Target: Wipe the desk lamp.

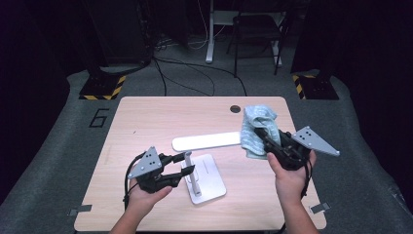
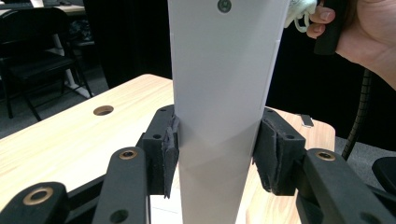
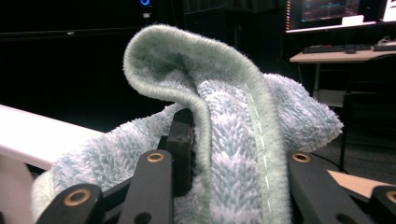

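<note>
A white desk lamp stands on the wooden table (image 1: 146, 117), with a flat base (image 1: 212, 183), an upright post (image 1: 192, 179) and a long head bar (image 1: 207, 141). My left gripper (image 1: 189, 163) is shut on the post; in the left gripper view its pads (image 2: 170, 154) press both sides of the post (image 2: 224, 84). My right gripper (image 1: 262, 136) is shut on a pale blue-green fluffy towel (image 1: 255, 122) at the right end of the head bar. In the right gripper view the towel (image 3: 233, 135) drapes over the right gripper (image 3: 229, 182) and hides the right jaw's tip.
A round cable hole (image 1: 235, 108) sits near the table's far edge. Beyond the table are a chair (image 1: 258, 29), floor cables and yellow-black striped bases (image 1: 102, 87). The other hand (image 2: 369, 37) shows at the upper right of the left gripper view.
</note>
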`<state>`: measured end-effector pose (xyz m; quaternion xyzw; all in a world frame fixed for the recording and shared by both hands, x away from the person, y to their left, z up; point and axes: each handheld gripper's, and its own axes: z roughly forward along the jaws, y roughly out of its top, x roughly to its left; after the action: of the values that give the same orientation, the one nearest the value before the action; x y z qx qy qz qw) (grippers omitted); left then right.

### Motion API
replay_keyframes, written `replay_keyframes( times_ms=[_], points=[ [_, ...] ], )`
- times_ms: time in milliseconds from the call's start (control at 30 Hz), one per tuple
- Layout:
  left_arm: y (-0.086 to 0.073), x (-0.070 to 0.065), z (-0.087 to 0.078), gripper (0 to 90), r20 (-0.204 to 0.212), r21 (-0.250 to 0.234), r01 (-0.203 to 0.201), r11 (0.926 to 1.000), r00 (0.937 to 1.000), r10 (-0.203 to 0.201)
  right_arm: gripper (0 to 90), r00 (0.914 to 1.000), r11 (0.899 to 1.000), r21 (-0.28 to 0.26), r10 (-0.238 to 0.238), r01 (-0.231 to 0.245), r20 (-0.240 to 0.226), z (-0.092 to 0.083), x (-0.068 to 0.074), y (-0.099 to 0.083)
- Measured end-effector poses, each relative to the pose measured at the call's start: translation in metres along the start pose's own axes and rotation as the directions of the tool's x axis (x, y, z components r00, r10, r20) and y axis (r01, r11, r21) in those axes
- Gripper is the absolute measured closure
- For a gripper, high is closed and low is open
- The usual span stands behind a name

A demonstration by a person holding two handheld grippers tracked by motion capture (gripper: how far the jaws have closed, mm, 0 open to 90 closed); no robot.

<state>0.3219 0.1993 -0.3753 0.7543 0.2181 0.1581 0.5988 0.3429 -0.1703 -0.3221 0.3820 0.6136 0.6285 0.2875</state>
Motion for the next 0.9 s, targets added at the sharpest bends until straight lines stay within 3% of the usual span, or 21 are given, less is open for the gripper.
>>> replay_keyframes(
  times_ms=[467,633,900],
  points=[
    [0.000,0.000,0.000,52.9,-0.002,-0.001,0.002,1.0000,1.0000,-0.002,67.2,0.9964,0.998,0.029,0.047,-0.049,0.071,-0.015,-0.036,0.000],
    [-0.001,0.001,-0.001,52.9,-0.001,-0.004,0.005,1.0000,1.0000,-0.006,67.4,0.9965,0.999,0.034,0.040,-0.042,0.073,-0.012,-0.034,0.001],
    [-0.001,0.001,0.000,52.9,0.001,-0.003,0.005,1.0000,1.0000,-0.005,67.7,0.9996,0.998,0.048,0.027,-0.028,0.012,0.000,-0.015,0.005]
  ],
)
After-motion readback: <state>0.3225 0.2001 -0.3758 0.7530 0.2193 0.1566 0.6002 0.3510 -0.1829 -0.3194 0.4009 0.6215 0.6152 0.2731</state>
